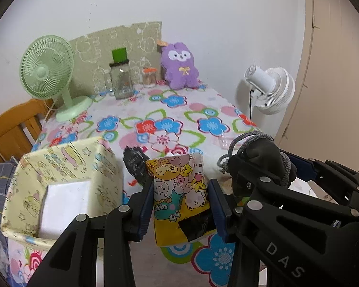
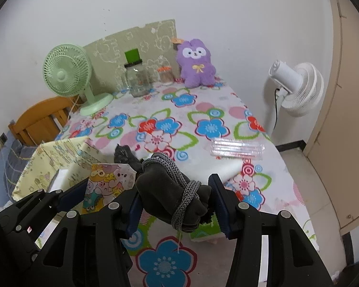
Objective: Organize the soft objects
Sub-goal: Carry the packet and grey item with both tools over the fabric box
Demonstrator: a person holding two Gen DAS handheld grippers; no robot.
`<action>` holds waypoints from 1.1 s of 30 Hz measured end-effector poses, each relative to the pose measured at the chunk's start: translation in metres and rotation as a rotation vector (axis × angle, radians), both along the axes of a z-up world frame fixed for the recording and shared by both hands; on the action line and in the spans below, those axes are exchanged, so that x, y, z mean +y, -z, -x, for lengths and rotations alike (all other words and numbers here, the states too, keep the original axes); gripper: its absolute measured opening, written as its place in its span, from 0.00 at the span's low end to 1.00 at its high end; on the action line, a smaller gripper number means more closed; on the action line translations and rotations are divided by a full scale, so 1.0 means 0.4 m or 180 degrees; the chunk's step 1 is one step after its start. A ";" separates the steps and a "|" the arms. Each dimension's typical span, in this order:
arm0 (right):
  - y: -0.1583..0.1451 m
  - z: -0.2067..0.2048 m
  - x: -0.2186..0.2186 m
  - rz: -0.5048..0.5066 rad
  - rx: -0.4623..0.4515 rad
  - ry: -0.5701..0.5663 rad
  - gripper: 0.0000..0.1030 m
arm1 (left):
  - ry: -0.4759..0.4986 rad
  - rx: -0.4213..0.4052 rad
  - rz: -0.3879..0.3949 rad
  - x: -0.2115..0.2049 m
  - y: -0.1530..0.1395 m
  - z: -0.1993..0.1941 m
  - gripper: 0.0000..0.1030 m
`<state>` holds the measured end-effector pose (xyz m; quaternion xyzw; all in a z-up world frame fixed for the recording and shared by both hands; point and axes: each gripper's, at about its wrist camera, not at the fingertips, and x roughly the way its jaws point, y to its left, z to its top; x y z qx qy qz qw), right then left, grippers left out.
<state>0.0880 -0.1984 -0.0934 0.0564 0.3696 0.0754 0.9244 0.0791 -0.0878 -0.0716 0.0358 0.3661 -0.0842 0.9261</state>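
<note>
Bench under floral cloth. At rear, left to right: green fan, glass jar, small orange-lidded jar, purple plush. Left foreground: pale yellow fabric box. Right of centre: clear plastic case.

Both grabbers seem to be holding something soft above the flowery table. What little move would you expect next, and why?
Probably the left gripper swings left over the yellow fabric box to drop its cartoon pouch. The box is open, right beside it, already holding a white item; the right gripper holds a dark bundle.
</note>
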 end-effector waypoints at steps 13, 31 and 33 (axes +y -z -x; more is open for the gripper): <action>-0.092 0.017 0.050 0.0042 -0.0221 -0.0102 0.54 | -0.0025 -0.0187 0.0041 0.043 -0.079 0.021 0.44; -0.151 0.000 0.161 0.0089 -0.0357 -0.0312 0.54 | -0.0109 -0.0281 0.0029 0.144 -0.125 0.010 0.44; -0.152 -0.003 0.175 0.0088 -0.0348 -0.0332 0.54 | -0.0112 -0.0268 0.0032 0.157 -0.125 0.005 0.44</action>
